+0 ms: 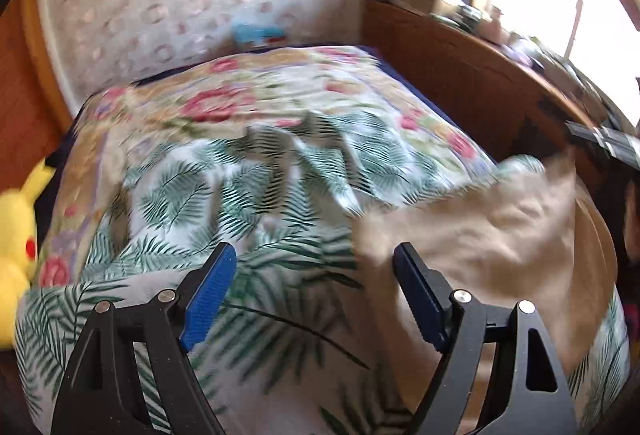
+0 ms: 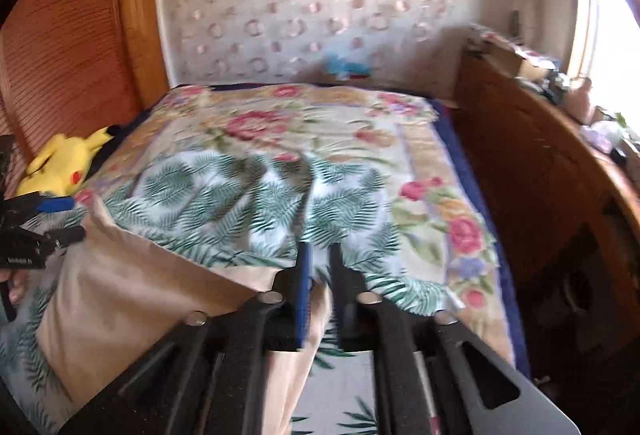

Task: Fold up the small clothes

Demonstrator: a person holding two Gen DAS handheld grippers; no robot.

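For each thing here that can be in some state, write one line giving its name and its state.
Left gripper: open, nothing between its jaws.
Right gripper: jaws nearly shut, the garment's edge between them; whether they clamp it is unclear.
Leaf-print garment: spread on the bed, one side turned over showing beige lining.
Yellow plush toy: lying beside the floral blanket.
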